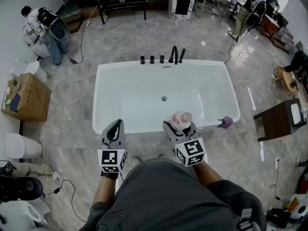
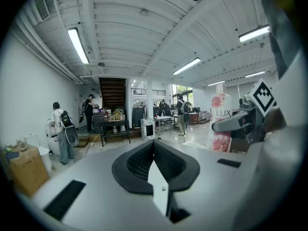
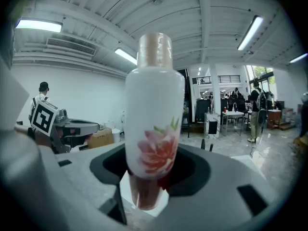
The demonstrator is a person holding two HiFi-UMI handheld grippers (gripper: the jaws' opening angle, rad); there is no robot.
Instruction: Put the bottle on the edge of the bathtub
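Observation:
A white bottle (image 1: 182, 120) with a pink flower print and a pale cap stands upright on the near rim of the white bathtub (image 1: 144, 128). In the right gripper view the bottle (image 3: 154, 124) fills the middle, and its base mirrors in the glossy rim. My right gripper (image 1: 181, 127) is open, its jaws wide on either side of the bottle's lower part, the pads not visibly pressing on it. My left gripper (image 1: 114, 130) hovers at the rim further left, shut and empty (image 2: 154, 150). From the left gripper view the bottle (image 2: 220, 129) shows behind the right gripper's finger.
Black taps (image 1: 166, 58) stand on the tub's far rim and a drain (image 1: 164, 98) sits in its floor. A small purple thing (image 1: 226, 122) rests on the near right corner. A cardboard box (image 1: 26, 97) is on the left, a dark side table (image 1: 279, 120) on the right.

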